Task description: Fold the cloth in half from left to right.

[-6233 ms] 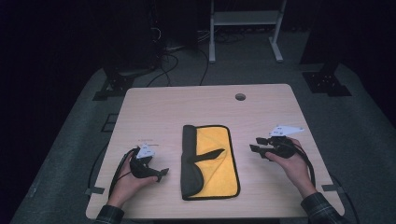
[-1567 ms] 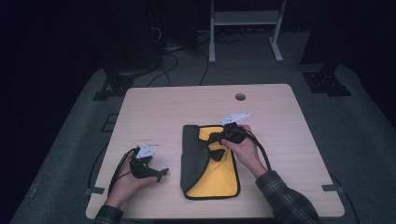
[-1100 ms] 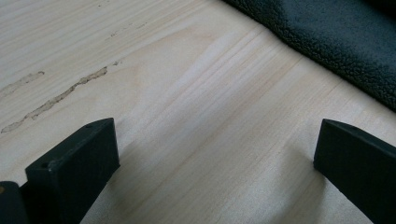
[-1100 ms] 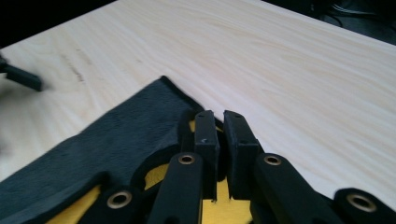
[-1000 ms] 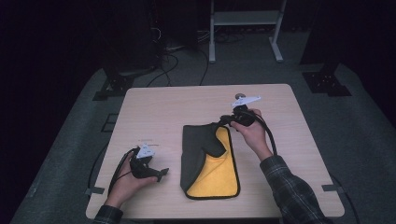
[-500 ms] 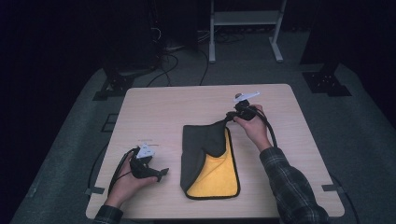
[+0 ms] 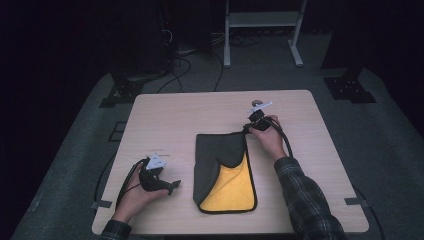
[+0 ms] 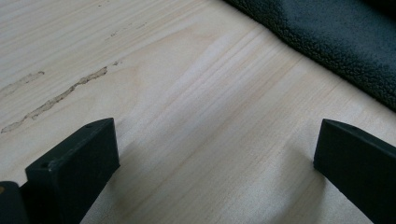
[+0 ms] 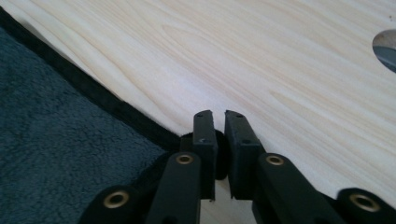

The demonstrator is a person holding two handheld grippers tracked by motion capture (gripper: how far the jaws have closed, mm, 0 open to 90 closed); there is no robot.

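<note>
- Since the earlier frame, right gripper [image 7: 248, 128] has drawn the cloth [image 7: 220, 160] corner toward upper right, jaws just easing apart, corner between them.
- Left gripper [image 7: 172, 187]: jaws wide, empty.
- Unfolding step; next, likely release and flatten.

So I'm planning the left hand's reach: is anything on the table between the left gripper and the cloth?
Nothing visible. Bare table lies between the open left gripper and the cloth, whose dark edge sits just ahead of its jaws.
</note>
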